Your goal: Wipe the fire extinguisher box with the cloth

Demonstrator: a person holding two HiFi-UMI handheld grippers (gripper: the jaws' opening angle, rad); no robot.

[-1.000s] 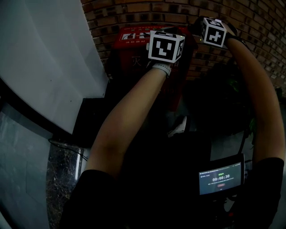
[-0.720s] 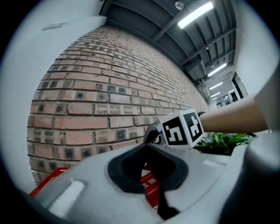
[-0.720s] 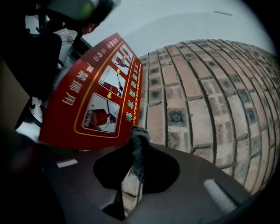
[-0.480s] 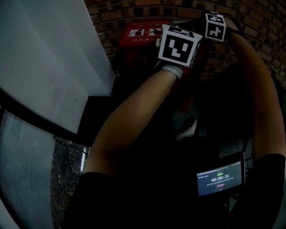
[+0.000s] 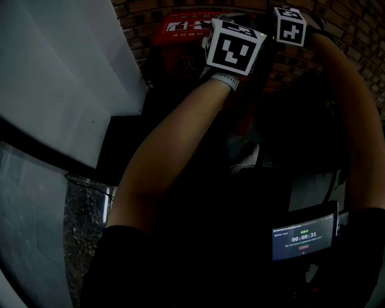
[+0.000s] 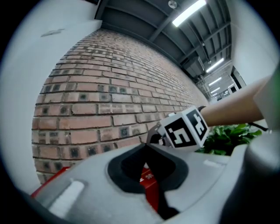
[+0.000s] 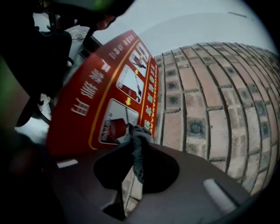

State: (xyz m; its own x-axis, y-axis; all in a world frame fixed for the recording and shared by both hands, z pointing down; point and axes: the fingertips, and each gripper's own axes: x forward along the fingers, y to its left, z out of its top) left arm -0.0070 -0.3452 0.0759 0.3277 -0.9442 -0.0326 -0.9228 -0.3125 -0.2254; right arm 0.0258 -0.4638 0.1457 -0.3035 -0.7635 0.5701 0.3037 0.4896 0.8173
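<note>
L gripper [image 6: 146,148] is sitting w/ jaws together, nothing btwn; red fire extinguisher box [image 6: 150,183] is showing thru the gap. Brick wall [image 6: 100,96] is filling bkgd. R gripper's marker cube [image 6: 183,128] is showing near green plant [image 6: 225,138].

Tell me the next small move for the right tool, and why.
Probably sweep the right tool across the printed face of the red fire extinguisher box: its jaws pinch the grey woven cloth, whose tip sits at that face's edge, with the rest lying beyond.

Head view very dim; gripper views brighter, ceiling strip lights [image 6: 188,12] overhead, edges fisheye-warped.
</note>
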